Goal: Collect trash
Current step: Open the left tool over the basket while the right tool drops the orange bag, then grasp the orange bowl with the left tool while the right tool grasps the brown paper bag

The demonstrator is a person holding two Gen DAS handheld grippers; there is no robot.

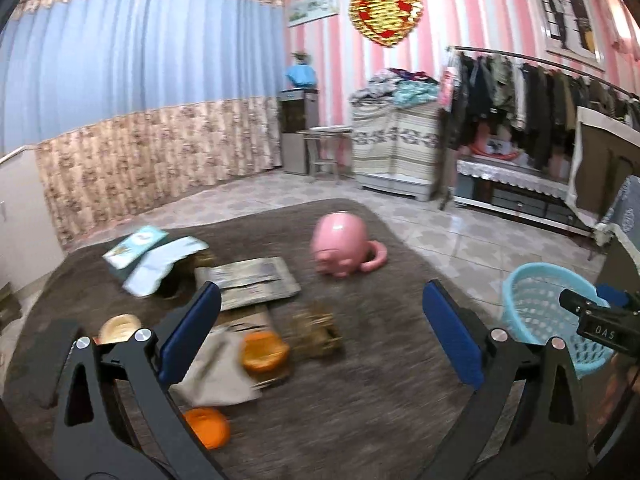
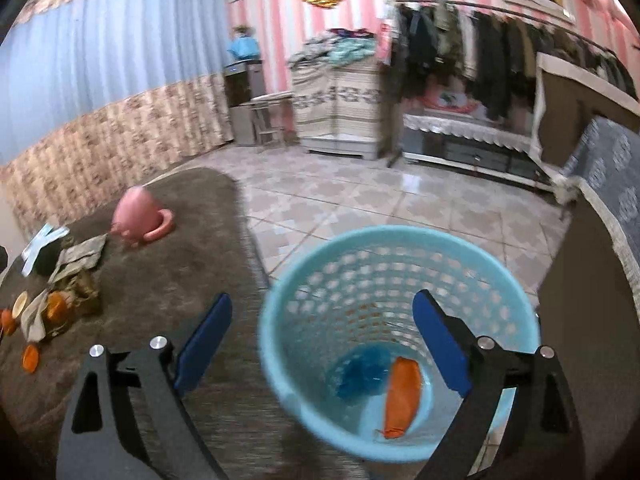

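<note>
My left gripper [image 1: 322,312] is open and empty above the brown rug [image 1: 360,400]. Under and left of it lie orange peels [image 1: 264,350], a second peel [image 1: 208,426], a crumpled brown wrapper [image 1: 316,334] and a grey-white paper scrap [image 1: 216,376]. My right gripper [image 2: 322,328] is open and empty over the light blue basket [image 2: 288,360], which holds an orange peel [image 2: 402,396] and a blue wrapper [image 2: 362,372]. The basket also shows in the left wrist view [image 1: 536,312].
A pink pig-shaped pot [image 1: 340,246] lies on the rug. Newspapers [image 1: 248,280] and a blue-white packet [image 1: 154,256] lie farther back. A small yellowish dish [image 1: 118,328] sits at the left. Tiled floor [image 2: 380,200], a clothes rack [image 1: 540,92] and cabinets stand beyond.
</note>
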